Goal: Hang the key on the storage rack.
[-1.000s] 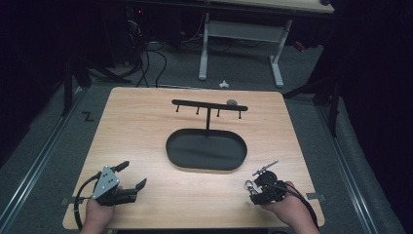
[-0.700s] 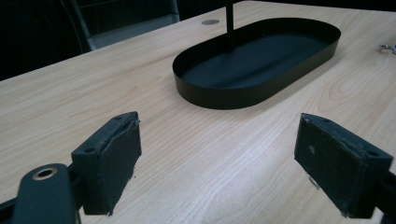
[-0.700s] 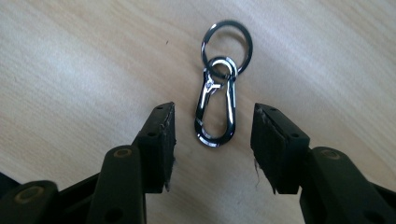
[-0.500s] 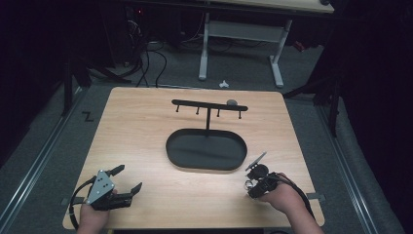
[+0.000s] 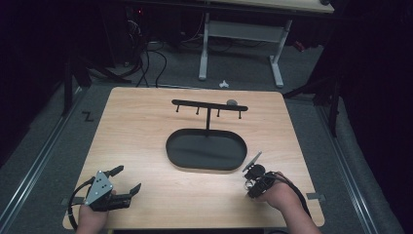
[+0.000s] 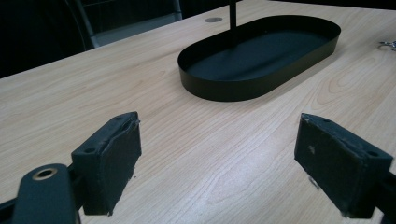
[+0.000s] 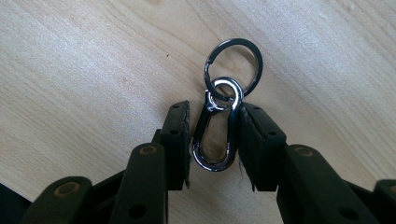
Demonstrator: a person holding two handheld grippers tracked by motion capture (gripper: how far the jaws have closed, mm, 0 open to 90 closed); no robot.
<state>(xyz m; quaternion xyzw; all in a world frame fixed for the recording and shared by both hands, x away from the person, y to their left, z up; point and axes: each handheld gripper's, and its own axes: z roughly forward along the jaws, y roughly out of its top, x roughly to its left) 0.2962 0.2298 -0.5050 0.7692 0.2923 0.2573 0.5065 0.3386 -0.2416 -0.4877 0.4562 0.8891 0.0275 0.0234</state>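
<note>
Pale wood-grain laminate covers the table [image 5: 146, 126], its near left corner taken by the left gripper [image 5: 127, 181]. Compared with a second ago, that gripper has slid back toward the table's front edge, and its grey three-cornered plate now faces up. Its jaws stand wide apart with nothing between them; the left gripper view shows blocky black pads [image 6: 114, 158], rough at the edges, above bare wood.

At mid-table lies the matte black oval tray [image 5: 171, 155], thin-walled and shallow, with a slim post rising from its far rim to a crossbar with four small pegs [image 5: 209, 105]. It has not moved.

At the right, the right gripper [image 7: 212, 140] has drawn nearer the front edge and tilted steeply downward. Its jaws have closed most of the way around a shiny metal snap clip [image 7: 215, 140]; the right pad touches the clip, while a thin gap shows at the left. A split key ring [image 7: 233, 63] is linked to the clip's small eye, and both lie on the wood near the front right of the table.
</note>
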